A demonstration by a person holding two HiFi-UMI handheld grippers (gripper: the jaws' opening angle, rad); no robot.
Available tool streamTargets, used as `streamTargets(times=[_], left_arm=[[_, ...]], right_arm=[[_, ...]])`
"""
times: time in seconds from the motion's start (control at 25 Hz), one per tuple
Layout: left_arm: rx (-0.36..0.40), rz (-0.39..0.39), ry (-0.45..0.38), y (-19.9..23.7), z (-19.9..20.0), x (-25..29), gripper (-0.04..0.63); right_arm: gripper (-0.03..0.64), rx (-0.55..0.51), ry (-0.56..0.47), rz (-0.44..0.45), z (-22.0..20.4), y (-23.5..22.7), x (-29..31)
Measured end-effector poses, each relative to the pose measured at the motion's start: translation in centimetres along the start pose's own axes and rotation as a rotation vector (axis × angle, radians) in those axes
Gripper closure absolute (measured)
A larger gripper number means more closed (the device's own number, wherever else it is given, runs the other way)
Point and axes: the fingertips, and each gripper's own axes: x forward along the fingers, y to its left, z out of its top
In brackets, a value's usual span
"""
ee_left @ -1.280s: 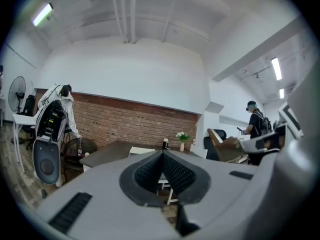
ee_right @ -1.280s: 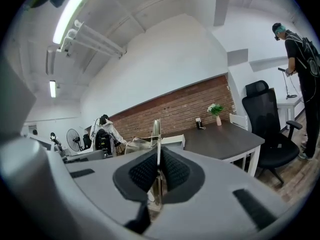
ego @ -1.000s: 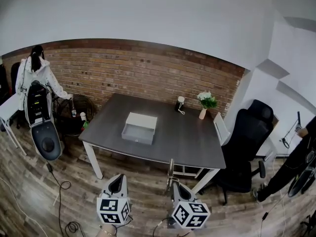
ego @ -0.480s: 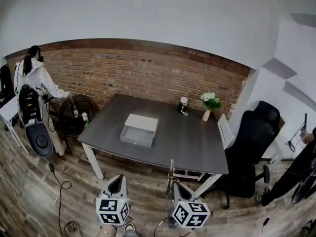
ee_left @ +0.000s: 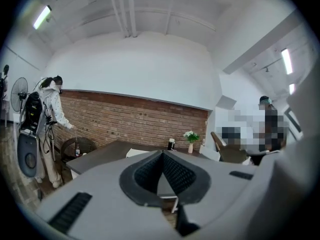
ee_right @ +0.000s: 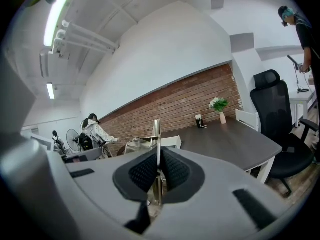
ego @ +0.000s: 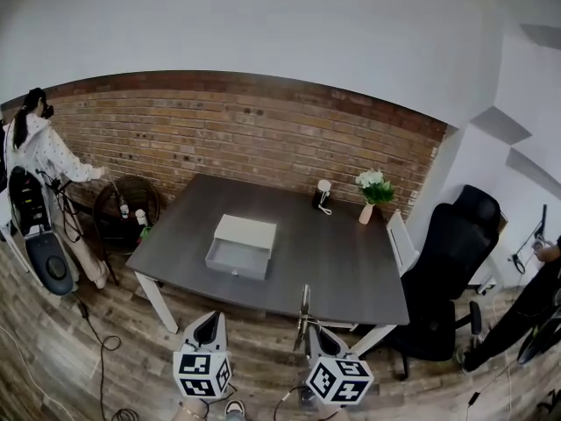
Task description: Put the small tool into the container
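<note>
A white open-fronted container [ego: 239, 246] sits on the dark grey table [ego: 351, 270], left of its middle. Both grippers hang low in the head view, short of the table's near edge. My right gripper [ego: 317, 336] is shut on a thin upright metal tool [ego: 304, 310]; in the right gripper view the tool [ee_right: 157, 131] rises from between the closed pads, with the container [ee_right: 172, 141] beyond it. My left gripper [ego: 208, 327] is shut with nothing in it, and in its own view the pads [ee_left: 150, 171] meet at the tip.
A vase of flowers [ego: 370, 191] and a small black-and-white device [ego: 322, 193] stand at the table's far edge. A black office chair [ego: 447, 270] and a white chair [ego: 399, 239] stand to the right. A person [ego: 39, 156] stands far left by a round side table [ego: 123, 204].
The person at the far left has moved further left with the black equipment. The table has shifted slightly in the head view. Both grippers look unchanged.
</note>
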Motion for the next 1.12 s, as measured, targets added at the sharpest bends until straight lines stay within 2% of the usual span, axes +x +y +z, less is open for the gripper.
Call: streamTargets(times=[0.64,0.88,1.12], left_arm=[[0.002,-0.037,-0.013,7.3,3.3,13.6,0.597],[-0.007,-0.048,-0.016,9.7,3.7,16.8,0.597],[-0.010,-0.032,0.018,12.4,3.1,18.8,0.597]], right_arm=[[0.612,0.011,-0.020,-0.056,4.5,-0.6,14.3],[0.612,-0.001,-0.023,-0.067,5.6,-0.2,18.2],[0.612,0.029,0.003,-0.080,5.1,-0.4,21.0]])
